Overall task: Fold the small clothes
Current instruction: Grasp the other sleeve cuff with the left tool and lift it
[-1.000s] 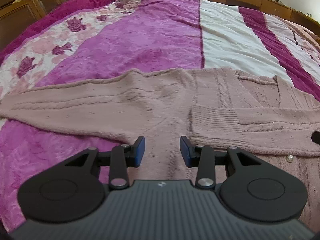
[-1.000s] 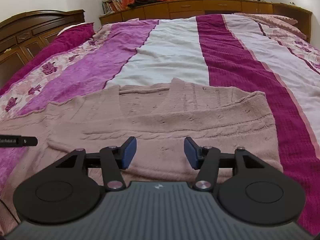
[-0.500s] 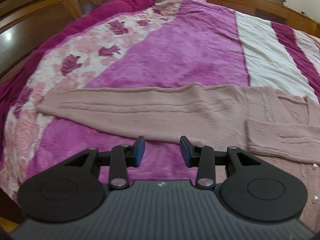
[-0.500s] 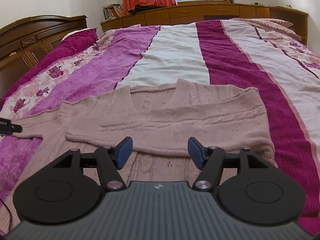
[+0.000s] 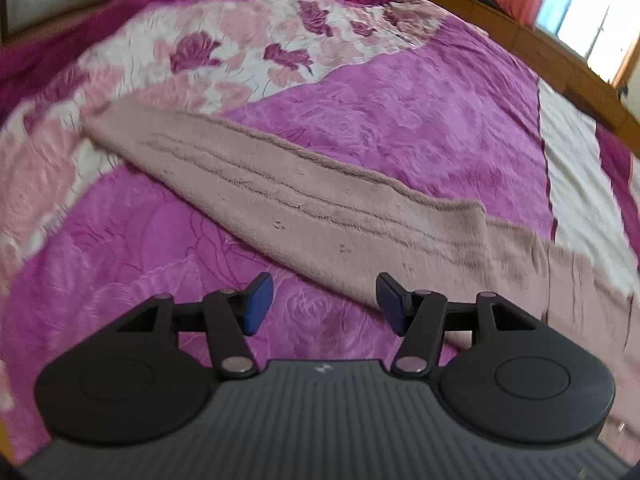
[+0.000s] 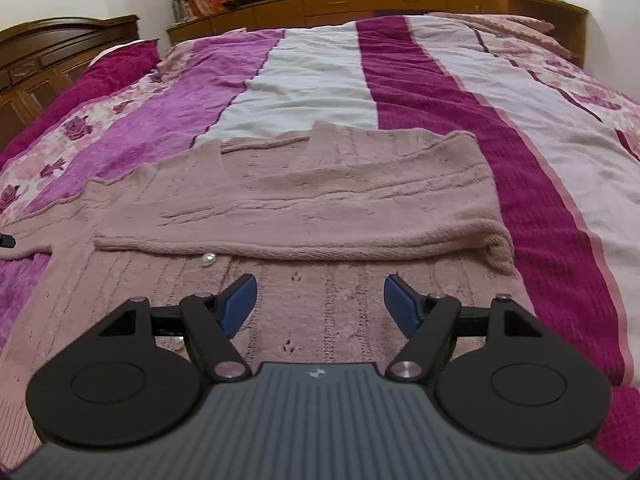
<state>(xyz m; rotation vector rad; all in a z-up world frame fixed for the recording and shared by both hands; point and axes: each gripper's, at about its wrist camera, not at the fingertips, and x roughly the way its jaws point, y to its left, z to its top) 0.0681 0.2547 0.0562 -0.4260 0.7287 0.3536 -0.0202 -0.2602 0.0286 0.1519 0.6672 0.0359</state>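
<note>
Left wrist camera looks steeply down, close over the cardigan's outstretched sleeve; right wrist camera faces along the bed, sharing that cardigan.

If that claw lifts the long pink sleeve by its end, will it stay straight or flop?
Probably flop: the sleeve is soft knit lying limp and flat on the bedspread. It looks thick, so likely weighty enough to sag and drag. The fuzzy surface should grip rather than slip in the left claw, whose jaws are opening, empty.
</note>
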